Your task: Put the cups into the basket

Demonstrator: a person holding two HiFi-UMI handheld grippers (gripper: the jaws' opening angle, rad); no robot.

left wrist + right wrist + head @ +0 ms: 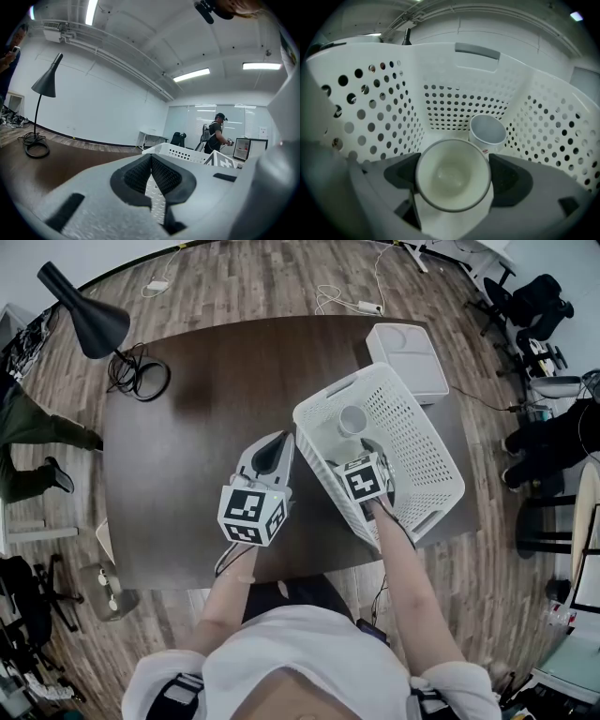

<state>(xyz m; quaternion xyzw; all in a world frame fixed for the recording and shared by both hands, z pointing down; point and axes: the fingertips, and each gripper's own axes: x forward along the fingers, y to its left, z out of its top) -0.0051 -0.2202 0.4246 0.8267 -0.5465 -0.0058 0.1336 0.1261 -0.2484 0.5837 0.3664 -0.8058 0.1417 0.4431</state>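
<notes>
A white perforated basket (319, 411) stands tilted on the right part of the dark table (187, 446). My right gripper (362, 461) reaches down inside it, shut on a white cup (452, 174) whose open mouth faces the camera. A second cup (352, 418), pale grey-white, lies on the basket's floor (454, 117) just beyond the held one; in the right gripper view this second cup (488, 131) rests near the far wall. My left gripper (272, 454) hovers over the table just left of the basket, its jaws shut on nothing (151, 161).
A black desk lamp (86, 321) and its coiled cable stand at the table's far left corner. Beyond the basket sits a white lidded box (408, 357). A power strip (368, 307) lies on the floor. A person (215, 132) stands in the background.
</notes>
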